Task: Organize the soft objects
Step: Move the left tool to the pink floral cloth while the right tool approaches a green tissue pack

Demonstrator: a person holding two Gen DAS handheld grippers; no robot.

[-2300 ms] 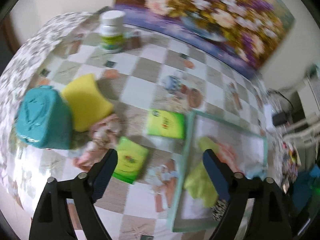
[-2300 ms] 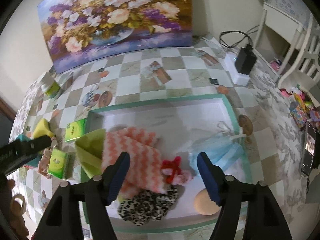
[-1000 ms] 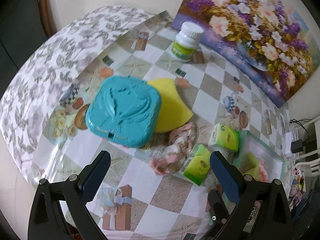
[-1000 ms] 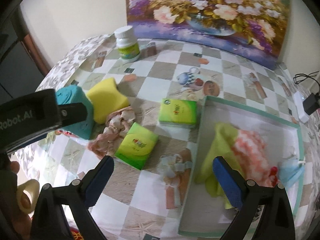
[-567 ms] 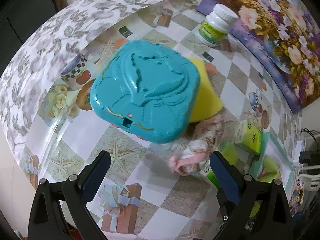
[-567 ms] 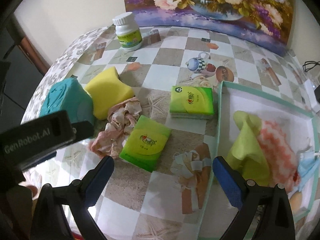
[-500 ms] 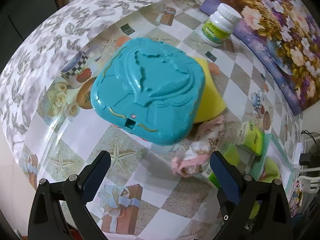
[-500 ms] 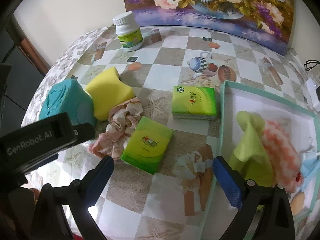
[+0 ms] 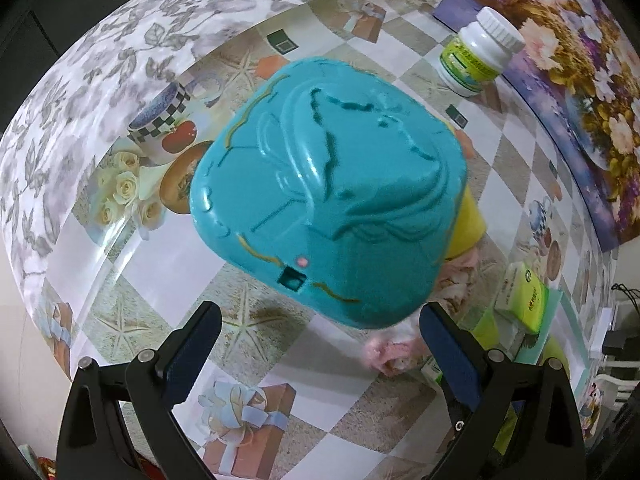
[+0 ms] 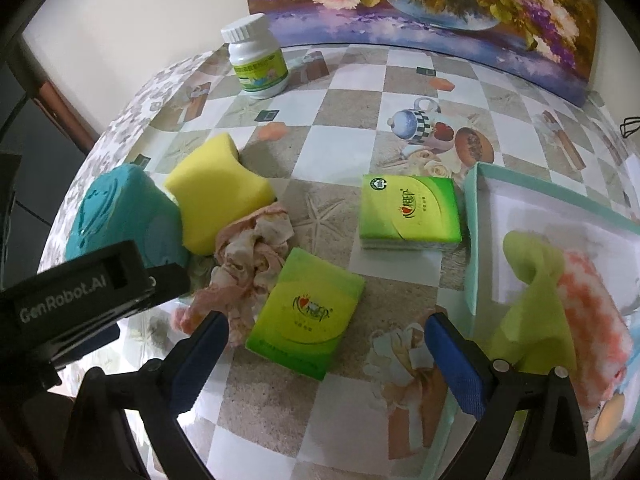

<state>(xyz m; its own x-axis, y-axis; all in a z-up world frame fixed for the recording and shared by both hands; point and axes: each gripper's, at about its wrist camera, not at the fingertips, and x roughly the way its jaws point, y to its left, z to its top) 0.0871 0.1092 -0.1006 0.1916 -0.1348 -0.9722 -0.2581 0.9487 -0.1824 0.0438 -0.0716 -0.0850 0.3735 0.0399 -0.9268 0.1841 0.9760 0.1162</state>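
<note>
My left gripper (image 9: 320, 336) is open just above and in front of a teal plastic box (image 9: 328, 204), which fills its view. The box also shows in the right wrist view (image 10: 120, 216). Beside it lie a yellow sponge (image 10: 216, 192), a crumpled pink cloth (image 10: 244, 264) and two green tissue packs (image 10: 308, 304) (image 10: 408, 212). My right gripper (image 10: 324, 344) is open and empty, over the nearer tissue pack. A teal-rimmed white tray (image 10: 472, 240) at the right holds a yellow-green cloth (image 10: 532, 296) and an orange-white cloth (image 10: 592, 320).
A white pill bottle (image 10: 258, 58) stands at the back by a flower painting (image 10: 440, 4) leaning on the wall. The table's left edge (image 9: 60, 128) drops off close to the teal box. The left gripper's body (image 10: 80, 296) crosses the right wrist view's lower left.
My left gripper has swung left from the tray and closed in on the teal box, which now looms larger. My right gripper has moved from over the tray toward the tissue packs.
</note>
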